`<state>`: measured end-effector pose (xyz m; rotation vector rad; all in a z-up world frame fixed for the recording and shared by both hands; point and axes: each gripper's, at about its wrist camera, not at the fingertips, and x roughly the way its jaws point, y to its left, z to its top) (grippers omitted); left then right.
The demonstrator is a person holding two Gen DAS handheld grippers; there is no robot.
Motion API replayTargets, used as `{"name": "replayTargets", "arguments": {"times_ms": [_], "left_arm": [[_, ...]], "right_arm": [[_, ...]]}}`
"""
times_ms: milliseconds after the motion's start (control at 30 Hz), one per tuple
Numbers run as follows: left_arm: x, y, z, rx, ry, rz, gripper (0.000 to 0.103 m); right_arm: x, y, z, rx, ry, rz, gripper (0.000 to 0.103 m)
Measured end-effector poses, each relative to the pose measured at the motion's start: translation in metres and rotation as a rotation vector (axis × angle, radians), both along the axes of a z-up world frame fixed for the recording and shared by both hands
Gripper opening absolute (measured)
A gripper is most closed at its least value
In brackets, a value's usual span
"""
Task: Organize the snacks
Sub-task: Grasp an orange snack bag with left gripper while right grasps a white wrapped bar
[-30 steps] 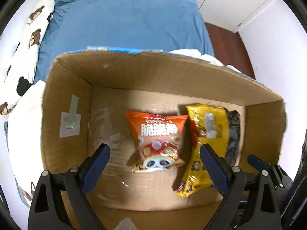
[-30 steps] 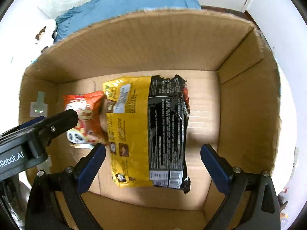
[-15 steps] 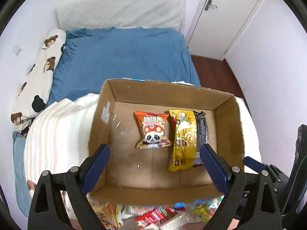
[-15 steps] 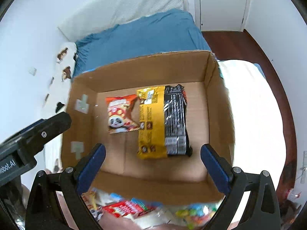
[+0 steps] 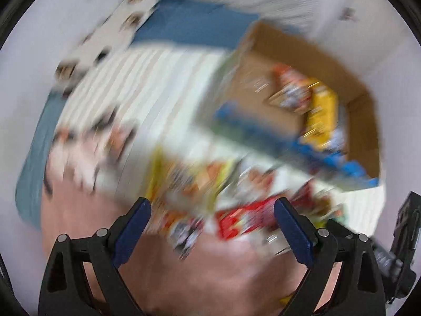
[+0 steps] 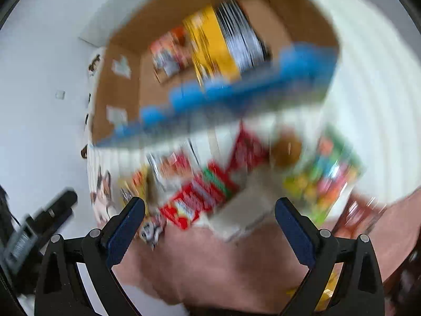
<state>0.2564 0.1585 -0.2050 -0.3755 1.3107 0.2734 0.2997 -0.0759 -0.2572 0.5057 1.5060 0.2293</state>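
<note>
Both views motion-blurred. Left gripper [image 5: 211, 220] and right gripper [image 6: 210, 217]: fingers spread, empty. Loose bright snack packets [image 6: 200, 197] just beyond fingertips; brown cardboard box [image 6: 118, 84] farther ahead, likely destination.

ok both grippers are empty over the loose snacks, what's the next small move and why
Probably lower the right gripper onto the red packet just ahead of it: both grippers are open and empty, the box holds only two packs, and the pile in front is unsorted, though blurred.

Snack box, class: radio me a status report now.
Both grippers, left and right, open, empty. Cardboard box holds two packets; loose snack pile outside, in front. Frames blurred; no visible obstruction.
</note>
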Motion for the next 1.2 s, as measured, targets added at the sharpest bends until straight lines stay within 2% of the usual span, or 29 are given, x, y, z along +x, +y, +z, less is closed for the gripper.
{"name": "replayTargets", "arguments": {"times_ms": [100, 200, 300, 367, 467, 533, 600, 633, 700, 800, 867, 933, 1067, 1167, 1200], "left_arm": [[-0.03, 0.03, -0.048, -0.081, 0.11, 0.133, 0.096], [-0.048, 0.05, -0.077, -0.179, 0.157, 0.241, 0.096], [-0.058, 0.07, -0.1, -0.313, 0.163, 0.366, 0.095], [-0.056, 0.079, -0.112, -0.394, 0.154, 0.435, 0.095], [-0.045, 0.086, -0.124, -0.447, 0.144, 0.479, 0.095], [-0.036, 0.088, -0.129, -0.411, 0.146, 0.474, 0.088], [-0.03, 0.089, -0.134, -0.374, 0.161, 0.442, 0.058], [-0.029, 0.088, -0.136, -0.349, 0.172, 0.411, 0.051], [-0.031, 0.086, -0.138, -0.305, 0.177, 0.347, 0.045], [-0.036, 0.076, -0.135, -0.202, 0.191, 0.189, 0.045], [-0.04, 0.065, -0.133, -0.12, 0.216, 0.043, 0.045], [-0.044, 0.057, -0.132, -0.062, 0.235, -0.043, 0.046], [-0.042, 0.046, -0.137, -0.045, 0.257, -0.082, 0.058], [-0.034, 0.027, -0.144, -0.004, 0.269, -0.121, 0.072], [-0.032, 0.022, -0.145, 0.013, 0.271, -0.13, 0.073]], "right_arm": [[-0.015, 0.005, -0.035, 0.015, 0.07, -0.013, 0.101], [-0.023, 0.006, -0.061, 0.011, 0.118, -0.047, 0.101], [-0.028, 0.004, -0.077, 0.014, 0.141, -0.123, 0.095], [-0.029, 0.006, -0.083, -0.002, 0.136, -0.164, 0.088], [-0.03, 0.011, -0.088, -0.048, 0.119, -0.199, 0.081], [-0.031, 0.017, -0.089, -0.099, 0.11, -0.196, 0.072], [-0.035, 0.023, -0.088, -0.133, 0.093, -0.171, 0.069], [-0.037, 0.028, -0.086, -0.153, 0.083, -0.136, 0.068], [-0.041, 0.037, -0.083, -0.183, 0.075, -0.07, 0.067], [-0.054, 0.049, -0.082, -0.219, 0.085, 0.044, 0.059], [-0.065, 0.058, -0.082, -0.257, 0.083, 0.133, 0.058], [-0.075, 0.067, -0.084, -0.287, 0.095, 0.224, 0.058], [-0.086, 0.071, -0.084, -0.306, 0.082, 0.21, 0.06], [-0.102, 0.084, -0.098, -0.317, 0.091, 0.19, 0.064], [-0.104, 0.087, -0.099, -0.318, 0.089, 0.185, 0.065]]}}
